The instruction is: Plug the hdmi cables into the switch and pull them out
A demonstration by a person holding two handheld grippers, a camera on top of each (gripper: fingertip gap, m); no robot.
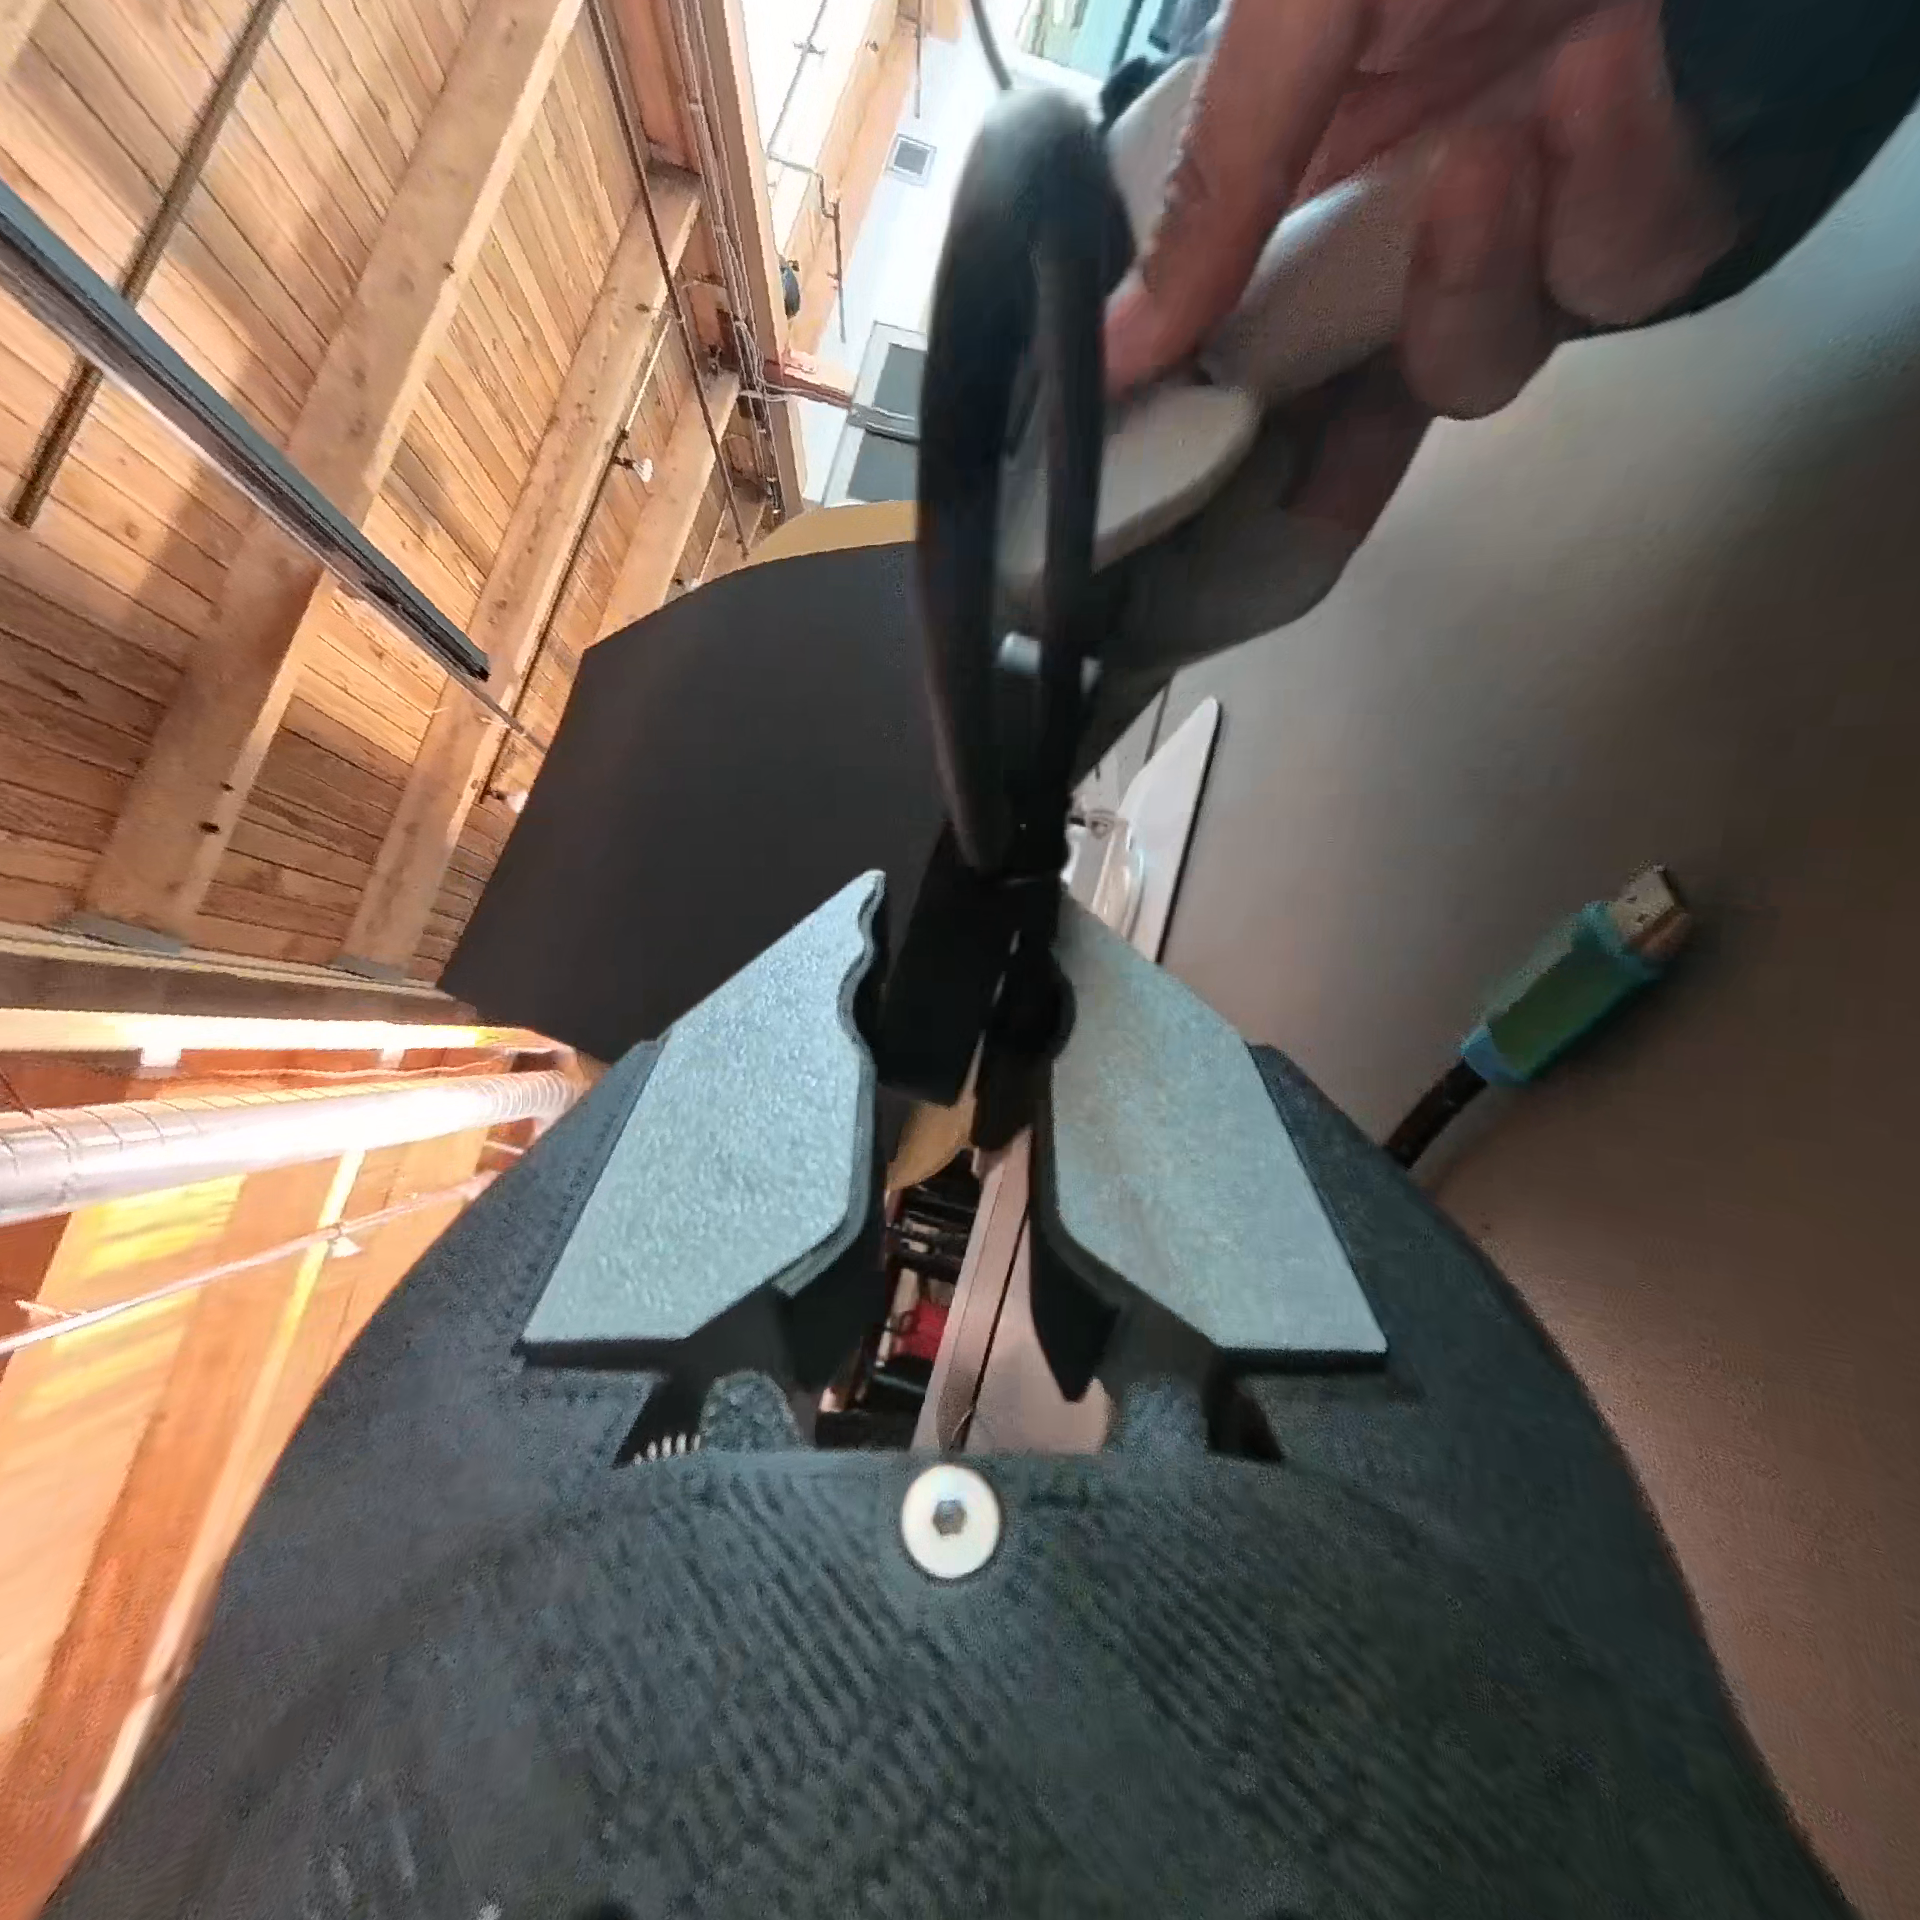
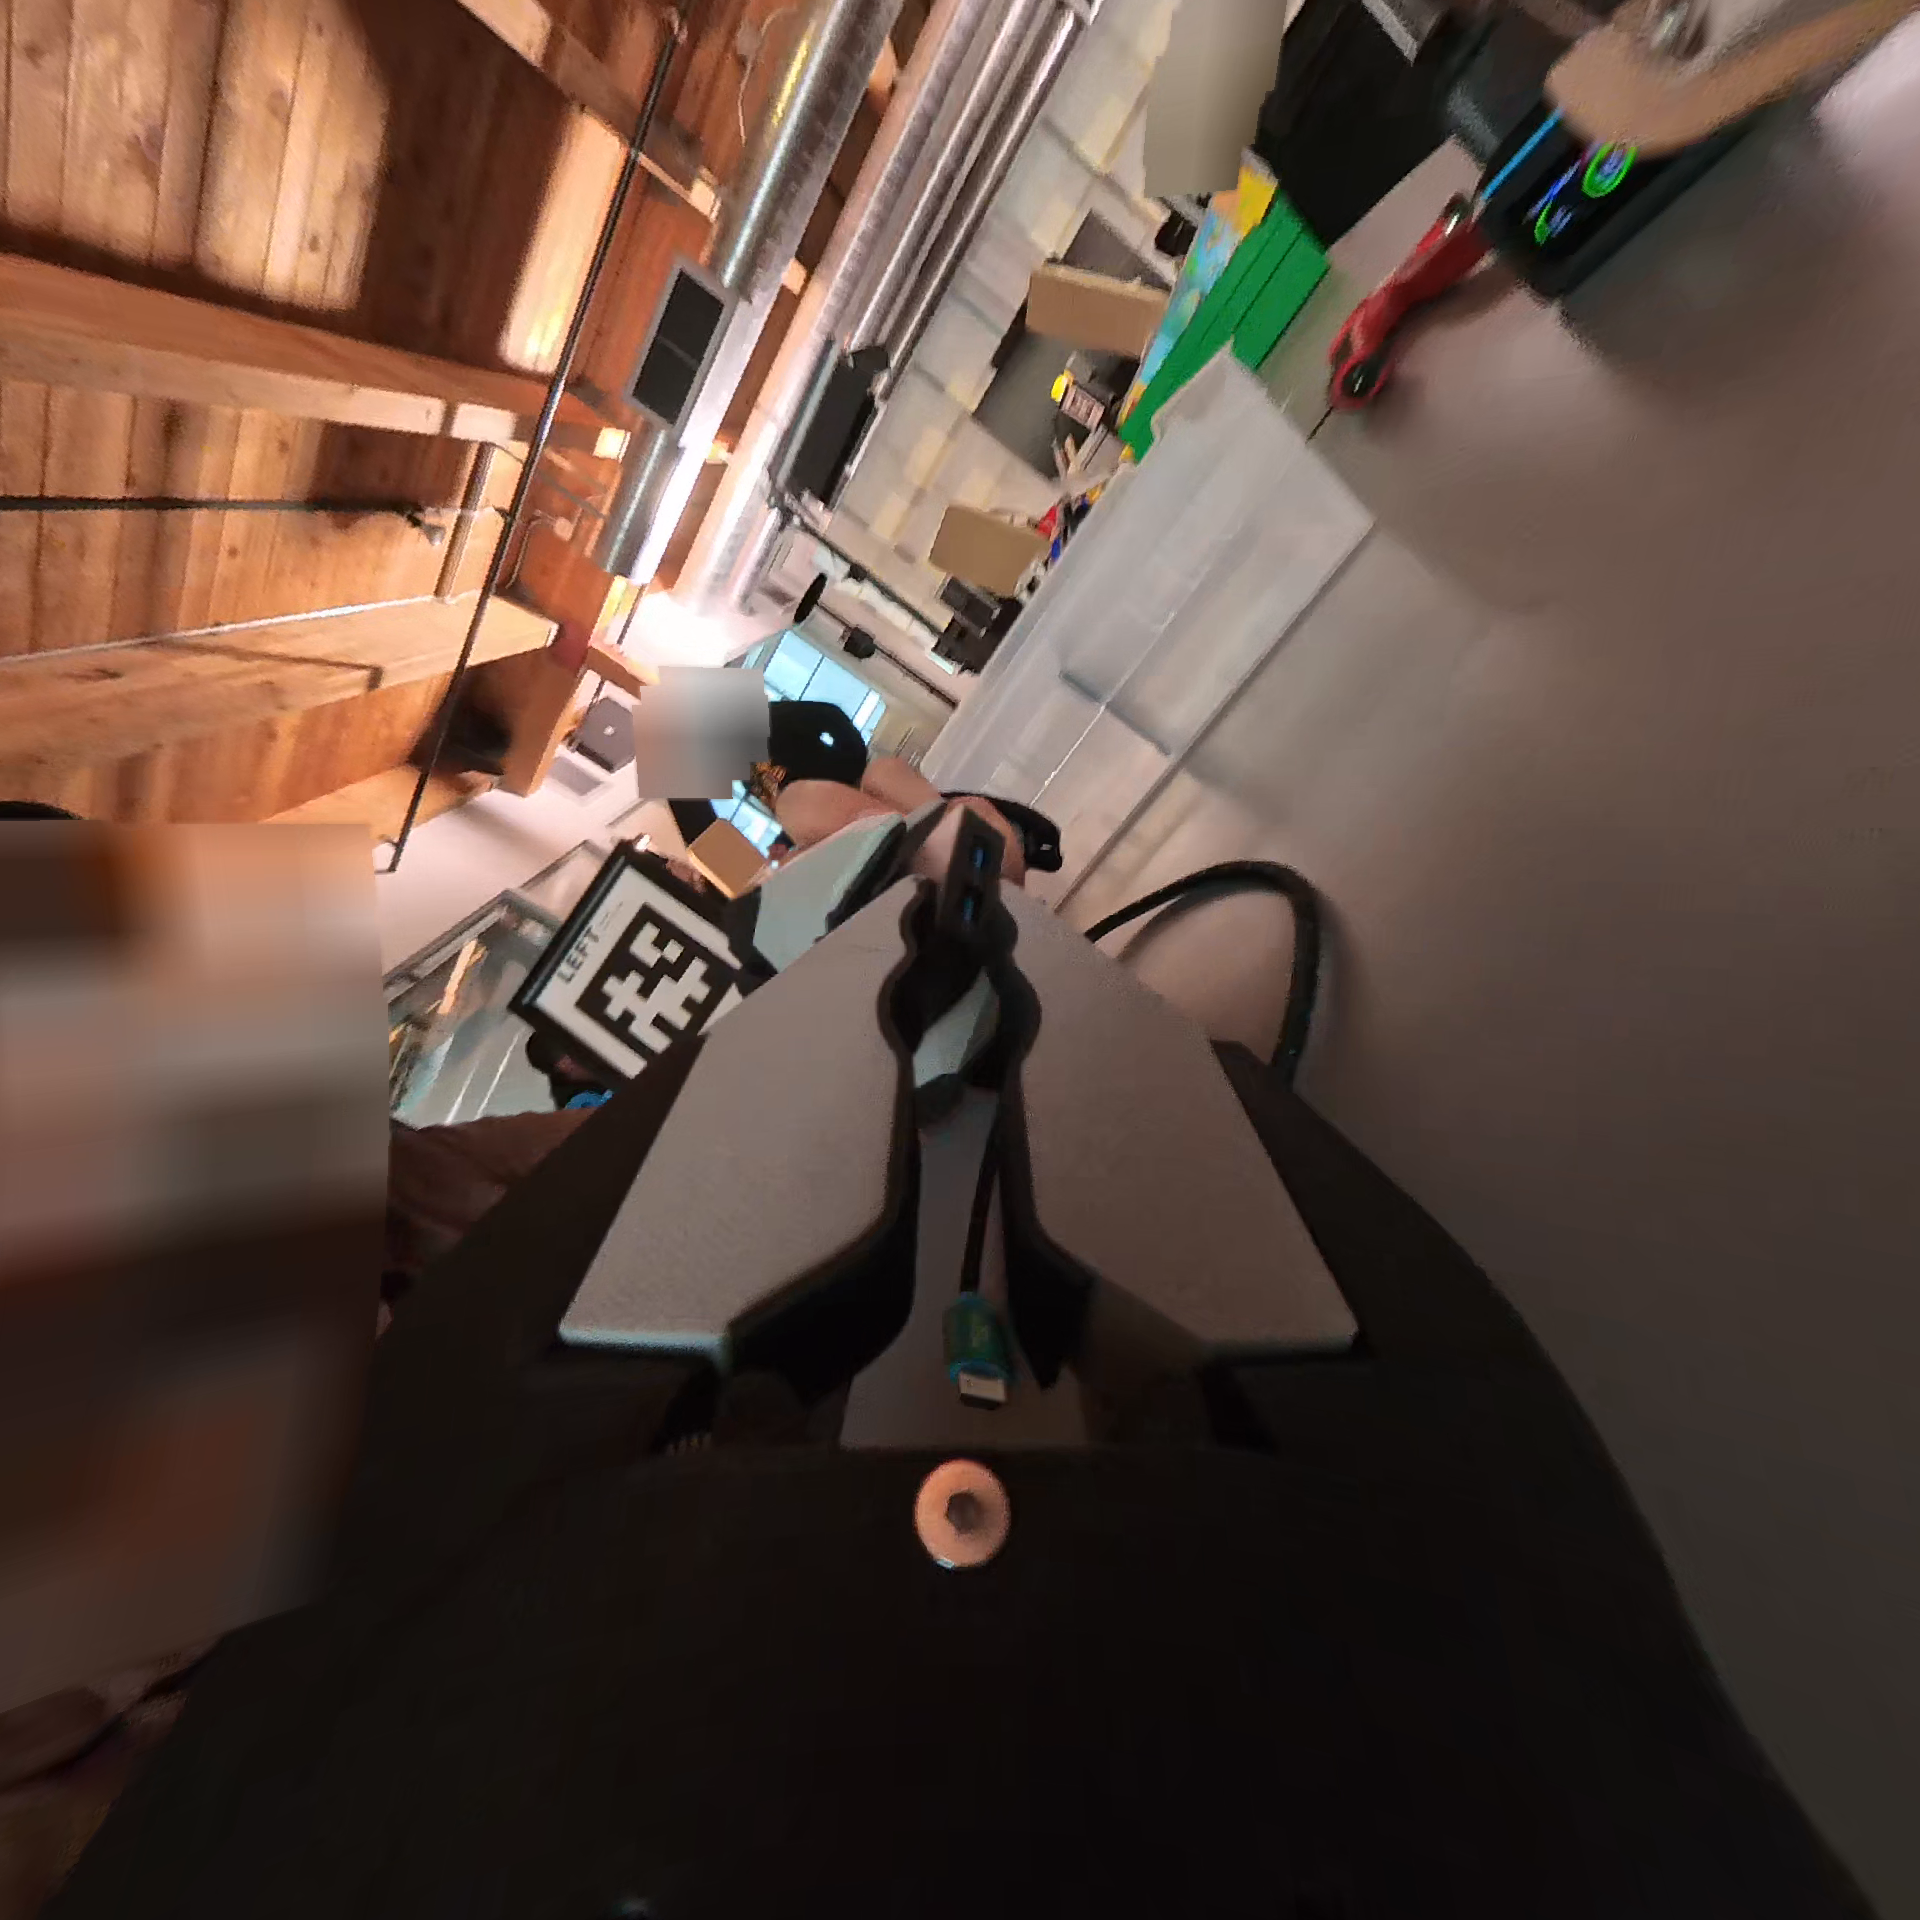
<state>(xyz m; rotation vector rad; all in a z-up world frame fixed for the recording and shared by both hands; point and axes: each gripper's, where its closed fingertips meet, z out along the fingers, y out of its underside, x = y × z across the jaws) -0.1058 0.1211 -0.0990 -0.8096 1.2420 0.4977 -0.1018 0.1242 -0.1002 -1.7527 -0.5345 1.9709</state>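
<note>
Both views are tilted, with the grey table (image 1: 1558, 623) on the right. My left gripper (image 1: 966, 977) is shut on a black plug (image 1: 925, 997). Its black cable (image 1: 997, 416) loops up toward my right gripper (image 1: 1164, 457), held by a hand. My right gripper (image 2: 961, 935) is shut on the small black switch (image 2: 966, 883), which has blue ports on its side. A loose HDMI plug with a blue-green shell (image 1: 1558, 987) lies on the table. It also shows through the right finger gap (image 2: 971, 1340). The left gripper's marker tag (image 2: 634, 977) sits just behind the switch.
A black cable (image 2: 1247, 904) arcs over the table. A red tool (image 2: 1403, 301), a dark device with a lit screen (image 2: 1569, 197), green boxes (image 2: 1247, 301) and a clear plastic bin (image 2: 1195, 582) stand farther off. A black panel (image 1: 727, 779) stands behind the left gripper. Left and right tips are no more than a few centimetres apart.
</note>
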